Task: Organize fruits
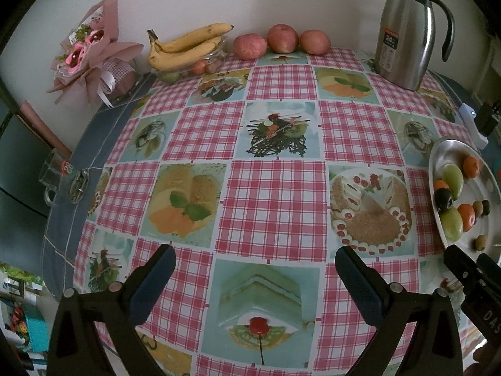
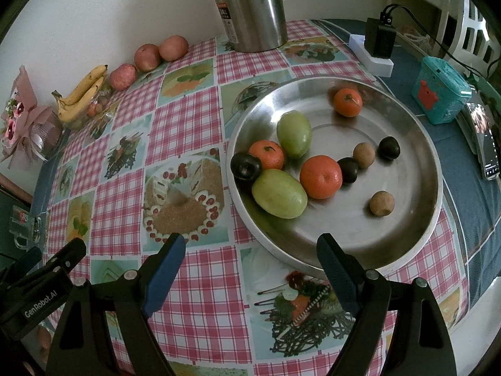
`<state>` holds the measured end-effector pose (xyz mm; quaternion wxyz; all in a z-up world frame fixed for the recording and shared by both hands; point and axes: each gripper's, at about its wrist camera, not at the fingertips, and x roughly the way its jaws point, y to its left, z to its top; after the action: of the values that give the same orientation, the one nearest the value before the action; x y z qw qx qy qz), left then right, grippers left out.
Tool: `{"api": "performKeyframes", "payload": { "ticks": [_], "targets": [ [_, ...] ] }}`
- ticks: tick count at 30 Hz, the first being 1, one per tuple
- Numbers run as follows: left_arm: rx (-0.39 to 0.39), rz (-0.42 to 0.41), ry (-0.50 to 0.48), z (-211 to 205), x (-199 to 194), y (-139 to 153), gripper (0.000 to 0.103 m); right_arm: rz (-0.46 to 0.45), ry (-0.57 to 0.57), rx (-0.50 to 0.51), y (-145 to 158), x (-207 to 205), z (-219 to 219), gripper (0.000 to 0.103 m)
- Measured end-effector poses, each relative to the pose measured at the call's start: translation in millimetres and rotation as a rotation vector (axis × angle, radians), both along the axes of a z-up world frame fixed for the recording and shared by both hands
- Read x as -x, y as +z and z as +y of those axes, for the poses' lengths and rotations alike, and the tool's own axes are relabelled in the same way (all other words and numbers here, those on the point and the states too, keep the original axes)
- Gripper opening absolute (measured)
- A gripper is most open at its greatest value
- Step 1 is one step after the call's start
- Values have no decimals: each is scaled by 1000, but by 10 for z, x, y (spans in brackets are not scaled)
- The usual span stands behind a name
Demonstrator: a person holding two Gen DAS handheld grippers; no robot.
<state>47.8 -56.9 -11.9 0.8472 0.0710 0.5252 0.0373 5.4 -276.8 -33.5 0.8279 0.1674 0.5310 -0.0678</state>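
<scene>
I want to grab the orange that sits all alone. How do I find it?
Look for the big silver plate in front of the tall metal jug. The orange lies at the plate's far side, nearest the blue-green box. Unlike the other two oranges, no fruit touches it.

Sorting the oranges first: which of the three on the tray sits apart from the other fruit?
The orange at the tray's far side, alone; the other two touch green fruits.
</scene>
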Motion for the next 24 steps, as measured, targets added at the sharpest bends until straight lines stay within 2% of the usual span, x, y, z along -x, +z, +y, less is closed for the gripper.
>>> {"api": "performKeyframes", "payload": {
  "ticks": [18,24],
  "targets": [
    [17,5,9,9,11,18,103,0,0,0,3,-5,-1,86],
    [25,-37,-5,-21,60,81,103,0,1,-3,-12,6,4,86]
  ]
}}
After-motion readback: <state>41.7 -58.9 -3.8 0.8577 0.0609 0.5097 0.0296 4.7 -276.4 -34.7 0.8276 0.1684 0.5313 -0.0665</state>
